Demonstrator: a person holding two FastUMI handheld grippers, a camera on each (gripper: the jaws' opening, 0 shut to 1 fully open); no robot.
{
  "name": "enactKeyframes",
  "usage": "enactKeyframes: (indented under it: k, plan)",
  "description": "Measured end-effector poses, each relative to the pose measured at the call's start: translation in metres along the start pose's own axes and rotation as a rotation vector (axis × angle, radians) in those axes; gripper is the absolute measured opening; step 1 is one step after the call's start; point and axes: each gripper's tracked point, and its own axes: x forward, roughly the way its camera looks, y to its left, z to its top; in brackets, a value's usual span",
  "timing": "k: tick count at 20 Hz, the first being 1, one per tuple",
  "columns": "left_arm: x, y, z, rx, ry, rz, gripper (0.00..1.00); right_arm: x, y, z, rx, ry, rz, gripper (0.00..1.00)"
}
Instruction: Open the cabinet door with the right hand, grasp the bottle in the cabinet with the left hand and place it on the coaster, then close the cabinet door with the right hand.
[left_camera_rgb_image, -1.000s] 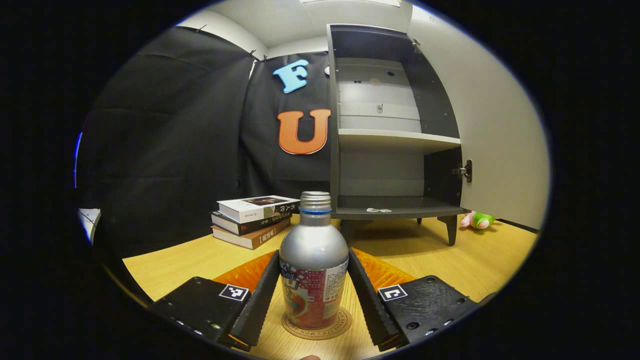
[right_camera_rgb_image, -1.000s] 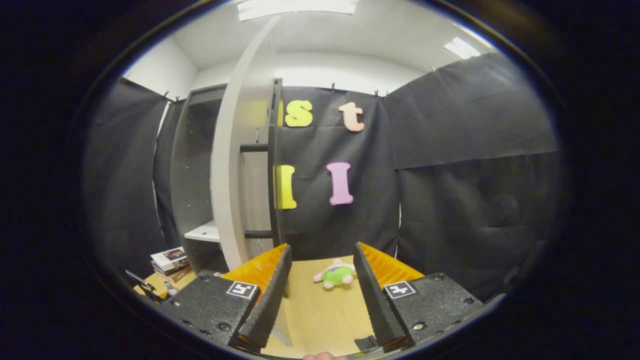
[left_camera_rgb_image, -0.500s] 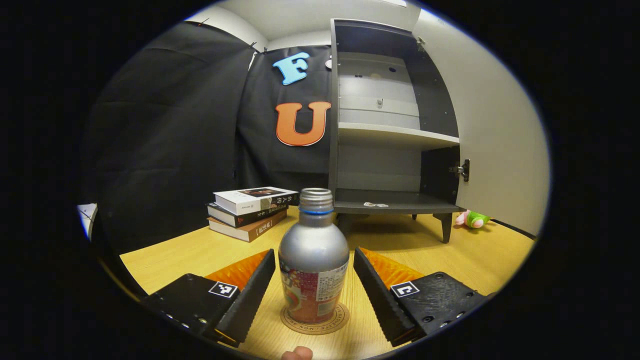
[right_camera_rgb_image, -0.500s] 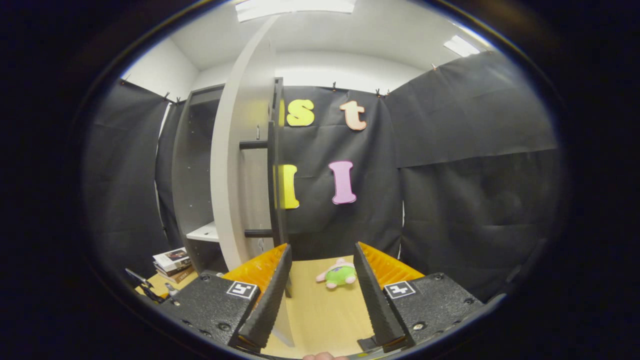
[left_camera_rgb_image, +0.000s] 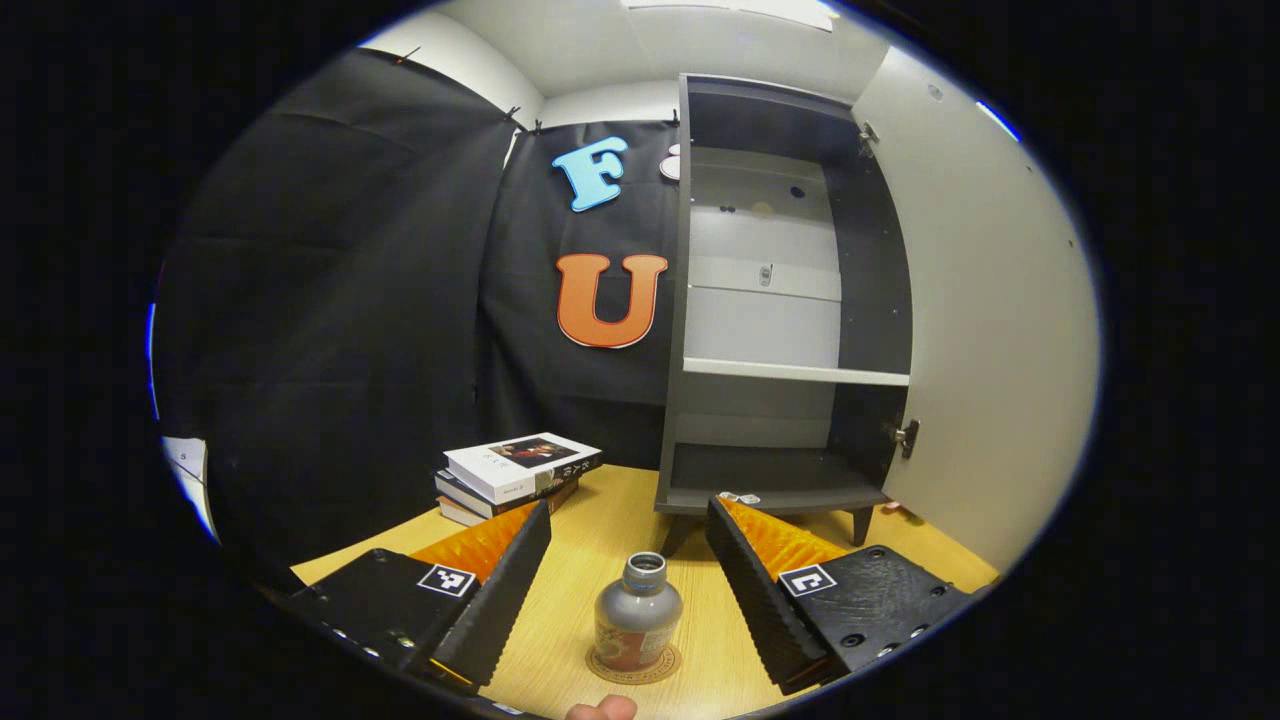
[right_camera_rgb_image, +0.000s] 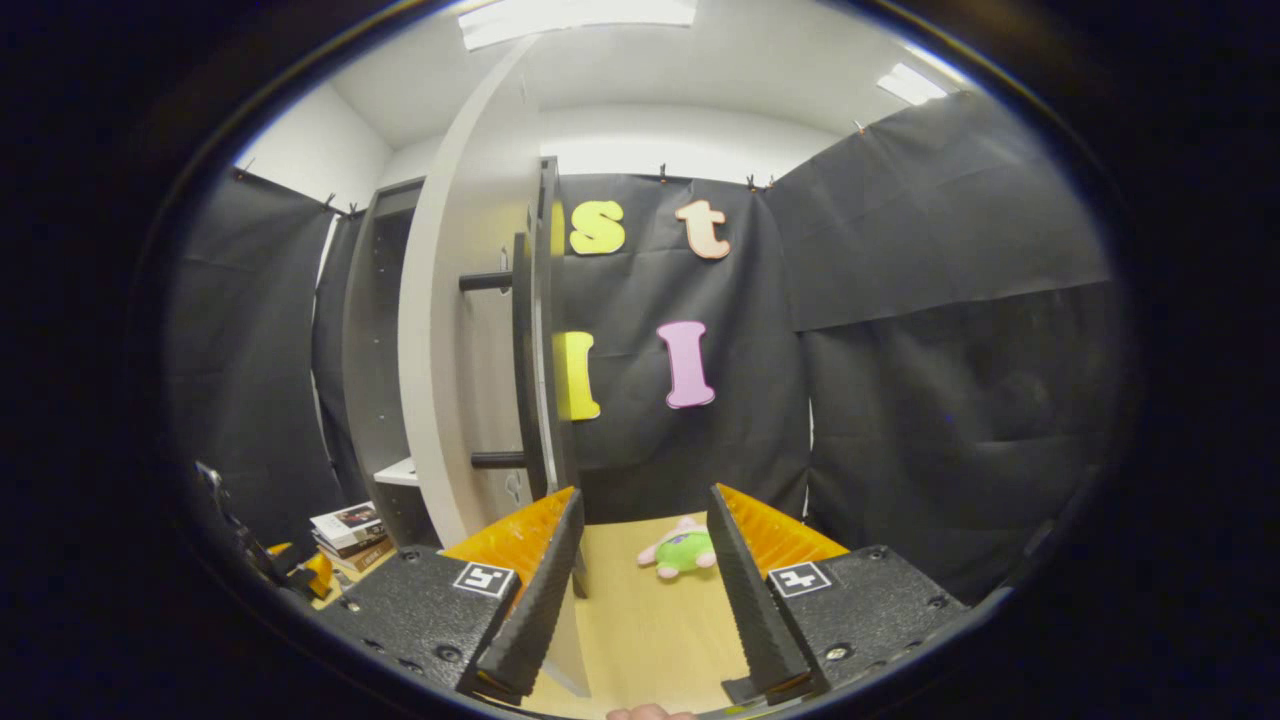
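Left gripper view. The left gripper (left_camera_rgb_image: 628, 570) is shown at the bottom of the frame, its jaws spread wide and nothing grasped. The bottle (left_camera_rgb_image: 637, 626) is seen low at centre, between the two fingers but clear of both, standing upright on the coaster (left_camera_rgb_image: 633, 666), which lies on the table (left_camera_rgb_image: 940, 545). A stack of books (left_camera_rgb_image: 517, 475) is placed left of centre, on the table against the black cloth. The cabinet (left_camera_rgb_image: 780, 300) is seen right of centre, open, with a shelf (left_camera_rgb_image: 795, 373) across its middle and a small pale item, too small to identify, on its bottom board. The door (left_camera_rgb_image: 990, 310) is swung out to the far right of the frame. A fingertip (left_camera_rgb_image: 600, 709) is seen at the bottom edge.

Right gripper view. The right gripper (right_camera_rgb_image: 640, 575) is shown at the bottom, released, with nothing between its jaws. The door (right_camera_rgb_image: 450, 330) is seen edge-on left of centre, with its handle (right_camera_rgb_image: 522, 375) a dark vertical bar just right of it; neither is touched by the fingers. The cabinet (right_camera_rgb_image: 375, 330) is seen behind the door at left. A plush toy (right_camera_rgb_image: 682, 548) lies on the table (right_camera_rgb_image: 640, 630), framed between the fingers. The books (right_camera_rgb_image: 345, 530) are seen at lower left, and the other gripper (right_camera_rgb_image: 255, 545) at the left edge.
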Motion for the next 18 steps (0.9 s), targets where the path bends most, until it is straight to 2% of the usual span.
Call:
enactKeyframes:
  k: [3, 5, 11, 15, 18]
  plan:
    - [-0.009, -0.004, 0.039, -0.050, 0.017, -0.041, 0.94, 0.003, -0.002, -0.002, 0.004, -0.015, 0.011, 0.78]
    - [-0.017, -0.002, 0.069, -0.071, -0.014, -0.052, 0.94, 0.007, -0.008, 0.000, 0.001, -0.025, 0.009, 0.78]
    - [-0.028, 0.001, 0.135, -0.017, -0.111, -0.067, 0.95, 0.023, -0.019, 0.014, 0.010, -0.052, 0.023, 0.78]
    - [-0.037, -0.011, 0.154, -0.009, -0.148, -0.096, 0.95, 0.027, -0.013, 0.037, 0.036, -0.095, 0.061, 0.78]
    - [-0.041, -0.015, 0.151, 0.002, -0.143, -0.108, 0.95, 0.030, -0.011, 0.047, 0.009, -0.115, 0.069, 0.78]
